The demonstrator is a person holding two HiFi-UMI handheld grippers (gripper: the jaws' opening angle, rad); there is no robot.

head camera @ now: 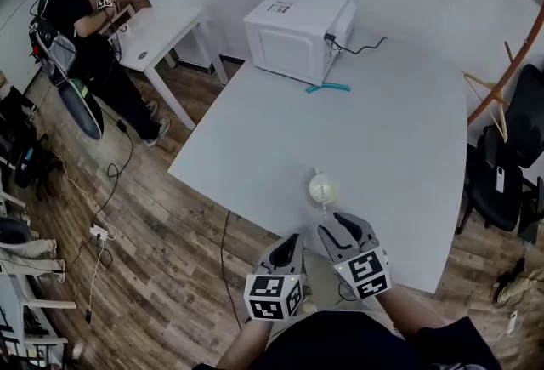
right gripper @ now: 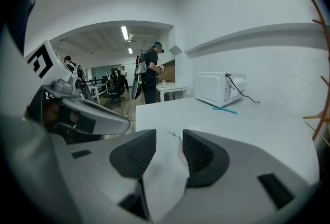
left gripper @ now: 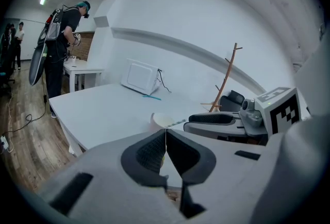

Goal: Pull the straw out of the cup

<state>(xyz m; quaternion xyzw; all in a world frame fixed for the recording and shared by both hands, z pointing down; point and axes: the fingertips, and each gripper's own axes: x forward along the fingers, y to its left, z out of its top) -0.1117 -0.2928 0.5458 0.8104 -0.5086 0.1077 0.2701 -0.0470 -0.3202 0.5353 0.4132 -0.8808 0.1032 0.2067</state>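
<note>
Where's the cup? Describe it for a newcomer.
On the big white table, the microwave sits at the far end. The cup stands by the near edge, just ahead of the right hand-held gripper. It is the only round, cream thing, with a straw leaning out.

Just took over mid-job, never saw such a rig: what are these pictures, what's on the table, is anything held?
No robot arm: a person holds a two-jaw gripper in each hand. One picture looks down from a head camera; two ride on the grippers. On the table: a microwave, a teal stick beside it, and a cup with a straw near the front edge. The left gripper has its jaws shut, the right gripper has them open; both are empty.
</note>
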